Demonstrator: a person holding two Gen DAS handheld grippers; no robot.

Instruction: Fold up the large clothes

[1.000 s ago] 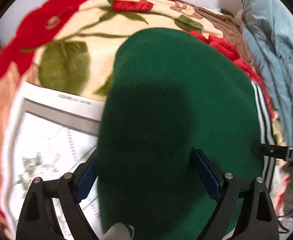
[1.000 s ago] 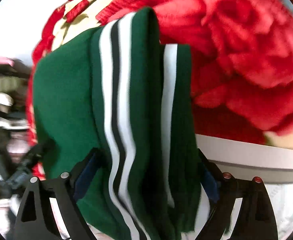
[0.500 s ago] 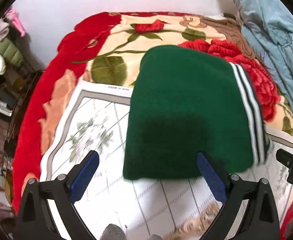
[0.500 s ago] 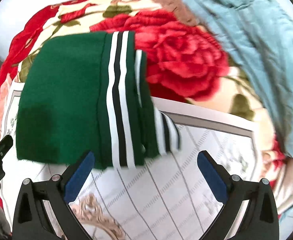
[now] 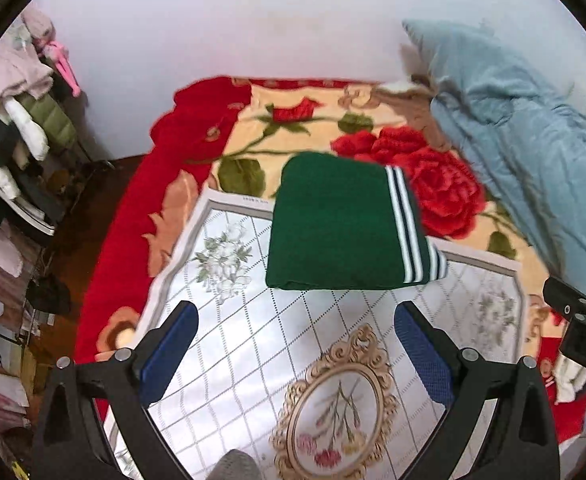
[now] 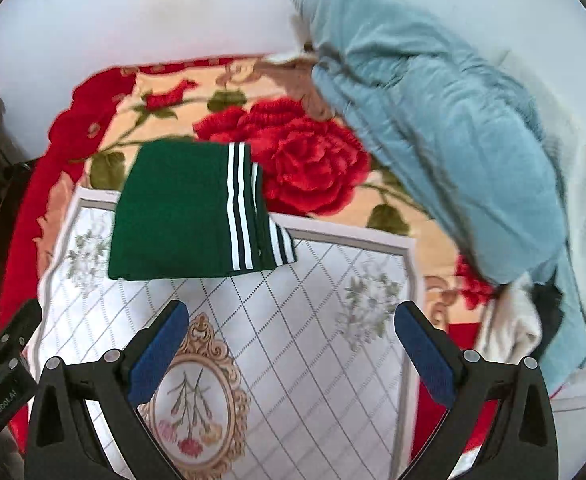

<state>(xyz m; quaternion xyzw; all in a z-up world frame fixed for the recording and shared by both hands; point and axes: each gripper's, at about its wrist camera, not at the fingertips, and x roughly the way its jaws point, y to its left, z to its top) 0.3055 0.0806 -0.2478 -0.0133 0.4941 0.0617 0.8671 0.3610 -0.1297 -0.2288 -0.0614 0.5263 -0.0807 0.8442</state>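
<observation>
Left claw: my left claw (image 5: pixel 295 334) is spread wide and released, gripping nothing and touching nothing.
Right claw: my right claw (image 6: pixel 291 332) is likewise spread wide and bare.
Garment: the folded green garment (image 5: pixel 341 228) with white stripes lies flat ahead of both claws, well apart from my pads, half on the white mat (image 5: pixel 253 344), half on the rose blanket (image 5: pixel 445 188).
Far right: a blue quilt (image 6: pixel 445 128) is heaped beside it.

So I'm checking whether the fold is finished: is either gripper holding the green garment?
No: the folded green garment lies alone on the white mat, with the left gripper open and empty.
</observation>
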